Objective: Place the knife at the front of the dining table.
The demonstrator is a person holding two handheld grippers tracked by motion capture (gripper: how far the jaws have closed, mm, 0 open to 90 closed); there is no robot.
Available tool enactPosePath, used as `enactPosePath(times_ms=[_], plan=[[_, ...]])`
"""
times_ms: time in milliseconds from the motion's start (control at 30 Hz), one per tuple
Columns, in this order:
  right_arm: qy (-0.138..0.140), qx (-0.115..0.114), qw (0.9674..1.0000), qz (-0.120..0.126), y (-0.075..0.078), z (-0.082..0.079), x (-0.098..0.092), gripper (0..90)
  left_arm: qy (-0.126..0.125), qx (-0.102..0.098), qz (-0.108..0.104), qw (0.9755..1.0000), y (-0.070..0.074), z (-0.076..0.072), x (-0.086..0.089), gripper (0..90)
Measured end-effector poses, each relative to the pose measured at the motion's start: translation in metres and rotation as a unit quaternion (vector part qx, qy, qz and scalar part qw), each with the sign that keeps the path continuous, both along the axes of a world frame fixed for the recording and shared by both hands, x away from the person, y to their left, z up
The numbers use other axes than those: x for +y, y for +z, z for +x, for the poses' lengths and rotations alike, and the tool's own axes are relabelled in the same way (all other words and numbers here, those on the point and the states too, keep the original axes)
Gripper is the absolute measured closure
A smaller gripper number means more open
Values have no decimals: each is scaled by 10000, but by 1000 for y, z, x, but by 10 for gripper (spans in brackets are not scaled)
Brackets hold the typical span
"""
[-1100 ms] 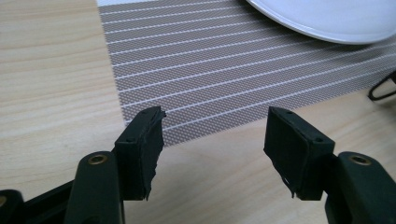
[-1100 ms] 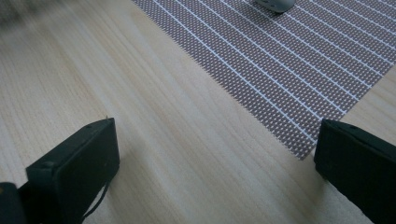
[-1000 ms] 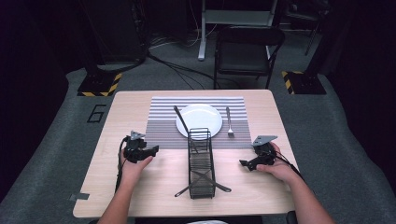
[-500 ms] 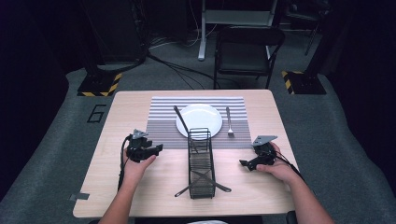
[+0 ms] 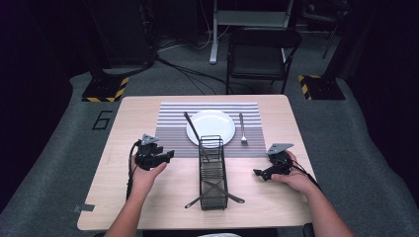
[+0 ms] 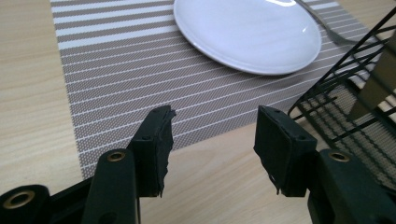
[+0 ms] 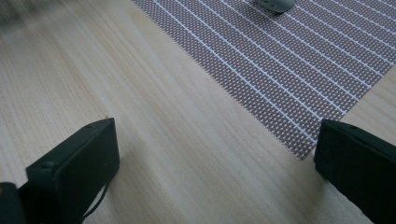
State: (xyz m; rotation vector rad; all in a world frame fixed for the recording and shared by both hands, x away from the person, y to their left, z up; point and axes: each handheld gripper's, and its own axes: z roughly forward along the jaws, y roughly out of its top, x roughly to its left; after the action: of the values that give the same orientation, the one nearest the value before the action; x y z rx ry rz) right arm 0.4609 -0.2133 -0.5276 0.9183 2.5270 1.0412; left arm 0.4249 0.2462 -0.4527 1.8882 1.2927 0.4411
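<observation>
A white plate (image 5: 211, 127) sits on a striped placemat (image 5: 173, 136), with a fork (image 5: 242, 129) to its right and a dark utensil (image 5: 191, 126) slanting across its left rim. In front stands a black wire basket (image 5: 212, 170) with two utensils (image 5: 213, 195) crossed at its near end. My left gripper (image 5: 167, 156) hovers left of the basket. In the left gripper view it (image 6: 212, 126) is open with nothing between its jaws, which have just been closing, and it faces the plate (image 6: 247, 32). My right gripper (image 5: 259, 173) rests right of the basket, open (image 7: 215, 135) and empty.
The wooden table (image 5: 123, 123) has bare wood at both sides of the placemat and along the front edge. The basket (image 6: 345, 107) stands close to the left gripper's right-hand jaw. Behind the table, a chair (image 5: 259, 44) and cables lie on the floor.
The left gripper has risen a little and edged toward the basket, and its jaws stand narrower than before. The right hand and gripper have stayed where they were.
</observation>
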Motion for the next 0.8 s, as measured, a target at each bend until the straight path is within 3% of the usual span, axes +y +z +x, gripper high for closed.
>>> enactPosePath(times_ms=[367,800], plan=[[21,-30,10000,-4,0,0,0,0,-150,-134,-194,9996,23,-3,-14,492],[21,-32,10000,-4,0,0,0,0,-542,-303,-379,9974,44,1,-42,498]])
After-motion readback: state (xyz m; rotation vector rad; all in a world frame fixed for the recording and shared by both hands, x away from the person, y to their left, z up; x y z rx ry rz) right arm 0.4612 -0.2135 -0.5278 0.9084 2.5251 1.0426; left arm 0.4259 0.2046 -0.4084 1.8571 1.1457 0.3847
